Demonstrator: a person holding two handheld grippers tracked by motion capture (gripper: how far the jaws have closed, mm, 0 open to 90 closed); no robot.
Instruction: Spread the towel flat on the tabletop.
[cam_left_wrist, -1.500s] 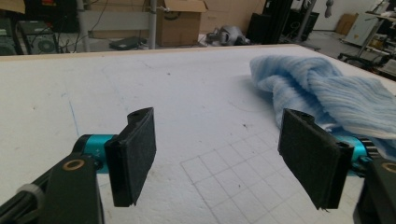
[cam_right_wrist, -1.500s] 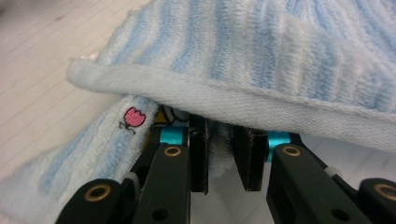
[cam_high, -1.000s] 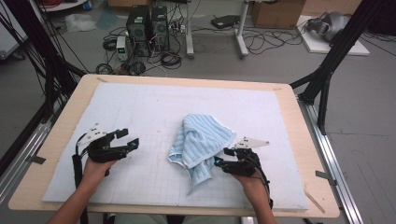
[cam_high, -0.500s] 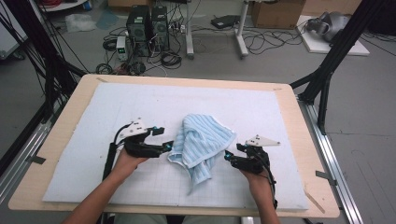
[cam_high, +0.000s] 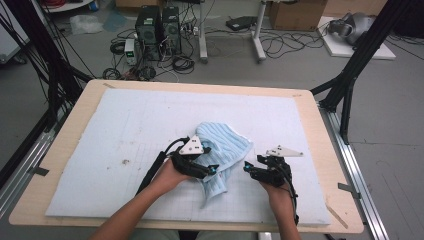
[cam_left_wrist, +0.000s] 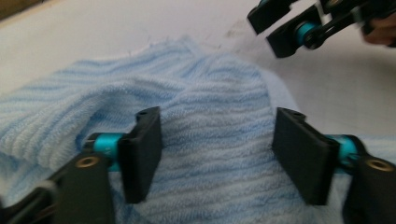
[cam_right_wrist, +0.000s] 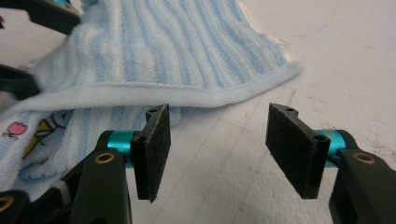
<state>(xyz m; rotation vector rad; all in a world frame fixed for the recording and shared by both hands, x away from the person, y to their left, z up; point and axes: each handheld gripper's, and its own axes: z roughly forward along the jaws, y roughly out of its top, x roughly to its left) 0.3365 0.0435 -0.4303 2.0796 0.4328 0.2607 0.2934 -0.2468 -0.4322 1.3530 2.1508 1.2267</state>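
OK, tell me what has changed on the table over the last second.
The left gripper slid rightwards across the pad from its left part until it reached the blue striped towel; its jaws have just been closing, with towel between them but not yet pinched. The right gripper stayed beside the towel's right edge, jaws open over bare foam pad. The towel lies crumpled much as it did.

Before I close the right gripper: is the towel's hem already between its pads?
No: in the right gripper view the towel hem lies beyond the right gripper, whose open pads have bare mat between them.
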